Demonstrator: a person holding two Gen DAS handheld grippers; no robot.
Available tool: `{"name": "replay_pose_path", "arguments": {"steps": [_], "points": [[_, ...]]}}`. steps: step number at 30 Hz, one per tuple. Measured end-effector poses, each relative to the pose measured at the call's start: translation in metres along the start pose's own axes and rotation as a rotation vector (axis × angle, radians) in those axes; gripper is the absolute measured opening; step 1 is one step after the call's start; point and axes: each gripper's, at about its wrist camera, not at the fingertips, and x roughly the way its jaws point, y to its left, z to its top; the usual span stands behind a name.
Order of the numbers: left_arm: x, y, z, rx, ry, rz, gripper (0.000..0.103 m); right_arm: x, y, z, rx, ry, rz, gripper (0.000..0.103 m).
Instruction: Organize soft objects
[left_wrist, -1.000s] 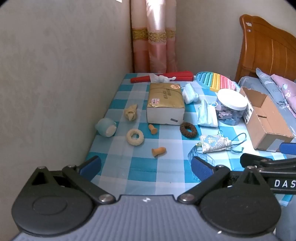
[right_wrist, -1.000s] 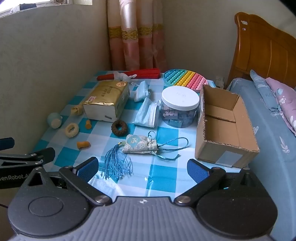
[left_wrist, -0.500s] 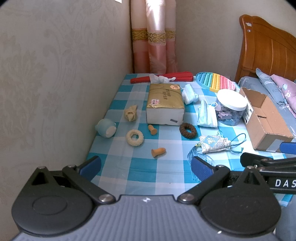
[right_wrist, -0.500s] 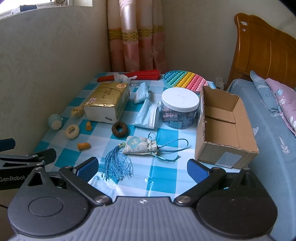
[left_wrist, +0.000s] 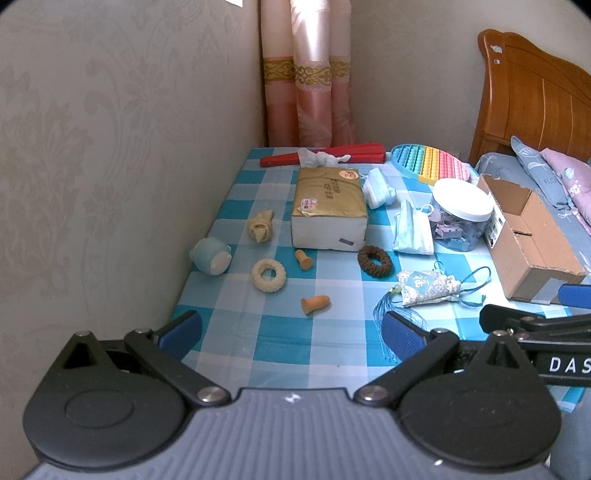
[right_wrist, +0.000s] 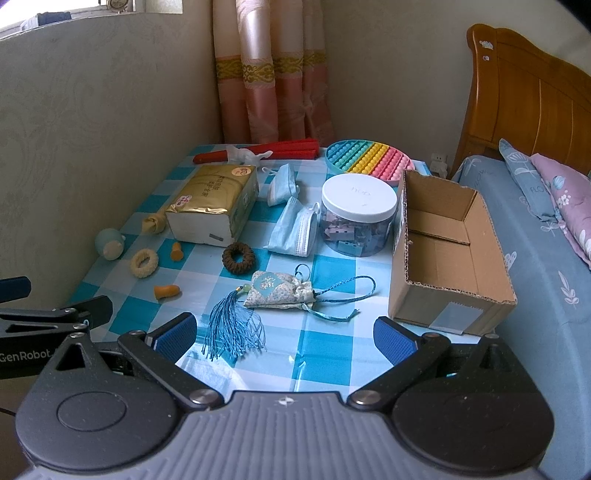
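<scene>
Both grippers hover low at the near edge of the checked table (right_wrist: 332, 362), the left gripper (left_wrist: 291, 328) and right gripper (right_wrist: 284, 334) spread wide, holding nothing. Sachet (right_wrist: 280, 290) lies beside the cardboard box (right_wrist: 443, 258). Nothing has shifted since 1 second ago.

1. The right tool (right_wrist: 283, 334) hung spread wide and empty over the checked bench (right_wrist: 325, 363).
2. A tasselled sachet (right_wrist: 280, 293) lay just ahead of it (tassel toward the left finger).
3. An open cardboard box (right_wrist: 448, 258) stood at the right, beside a white-lidded jar (right_wrist: 358, 219).
4. A brown scrunchie (right_wrist: 239, 257) lay near face masks (right_wrist: 295, 230).
</scene>
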Motion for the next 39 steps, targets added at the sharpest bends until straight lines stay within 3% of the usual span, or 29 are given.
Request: {"name": "replay_pose_path", "arguments": {"steps": [39], "points": [[0.0093, -0.0032, 0.0015, -0.004, 0.001, -0.009, 0.102, 0.0043, -0.0005, 0.0042, -0.022, 0.001, 0.006, 0.103]]}}
